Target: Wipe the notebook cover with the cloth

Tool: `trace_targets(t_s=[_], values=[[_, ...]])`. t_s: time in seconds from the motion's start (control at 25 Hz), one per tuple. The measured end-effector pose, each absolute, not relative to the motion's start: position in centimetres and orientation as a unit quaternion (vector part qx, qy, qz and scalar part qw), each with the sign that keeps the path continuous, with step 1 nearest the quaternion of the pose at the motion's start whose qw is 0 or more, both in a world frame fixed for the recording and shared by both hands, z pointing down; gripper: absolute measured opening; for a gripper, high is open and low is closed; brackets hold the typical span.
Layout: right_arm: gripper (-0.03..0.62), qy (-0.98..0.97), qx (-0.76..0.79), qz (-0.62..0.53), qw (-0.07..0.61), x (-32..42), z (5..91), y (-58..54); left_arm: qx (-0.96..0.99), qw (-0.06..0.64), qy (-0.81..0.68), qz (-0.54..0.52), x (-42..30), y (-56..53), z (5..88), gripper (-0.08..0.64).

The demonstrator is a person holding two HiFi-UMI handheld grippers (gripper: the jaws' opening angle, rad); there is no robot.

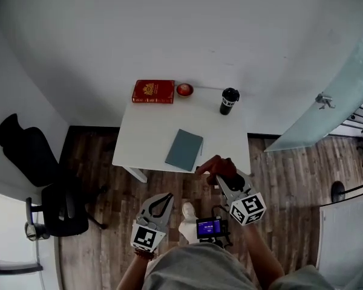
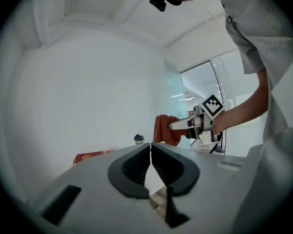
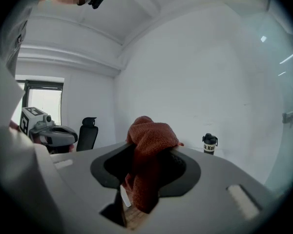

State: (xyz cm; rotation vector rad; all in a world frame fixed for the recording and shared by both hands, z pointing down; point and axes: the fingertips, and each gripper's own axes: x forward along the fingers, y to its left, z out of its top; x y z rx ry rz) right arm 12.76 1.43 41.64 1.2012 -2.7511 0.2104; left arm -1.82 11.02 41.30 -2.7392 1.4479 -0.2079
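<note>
Right tool [image 1: 222, 177] pinches a rust-red terry cloth [image 3: 149, 155], poised to wipe the flat slate-grey notebook [image 1: 184, 150] — left tool [image 2: 150, 152] pressed together, empty.

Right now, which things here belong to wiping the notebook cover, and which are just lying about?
For the job: flat grey-blue notebook; rust-red woven cloth, clamped in the right gripper.
Lying about: red hardback book; small red round dish; black lidded cup; black office chair.
</note>
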Motion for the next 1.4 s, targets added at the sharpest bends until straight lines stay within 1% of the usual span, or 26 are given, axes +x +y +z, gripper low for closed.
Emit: trace_targets(t_s=[0.2,0.32,0.52,0.76,0.88,0.96,1.12,1.4], values=[[0.155,-0.928,0.354,0.058,0.099,11.3,43.9,-9.7,-0.872,0.000,0.483,-0.086,-2.4,2.2,43.7,0.035],[0.155,-0.935,0.325,0.063,0.127,9.9,46.1,-15.3,-0.861,-0.015,0.498,-0.101,-3.3,-1.5,45.8,0.038],[0.156,-0.940,0.267,0.055,0.206,6.4,51.1,-21.8,-0.850,-0.046,0.503,-0.150,-5.6,-5.2,50.6,0.086],[0.160,-0.926,0.218,0.027,0.308,2.8,58.3,-26.0,-0.851,-0.088,0.478,-0.201,-7.8,-7.5,58.3,0.154],[0.161,-0.911,0.226,0.021,0.344,1.6,61.5,-28.1,-0.859,-0.113,0.450,-0.217,-8.2,-8.3,62.2,0.214],[0.161,-0.902,0.228,0.028,0.367,1.0,63.6,-28.9,-0.865,-0.136,0.427,-0.225,-8.0,-8.2,65.3,0.233],[0.163,-0.885,0.228,0.057,0.402,-0.1,67.2,-29.9,-0.871,-0.168,0.385,-0.255,-7.8,-8.3,69.8,0.238],[0.163,-0.863,0.220,0.095,0.444,-2.3,71.6,-30.9,-0.863,-0.185,0.370,-0.292,-8.6,-10.0,73.7,0.303]])
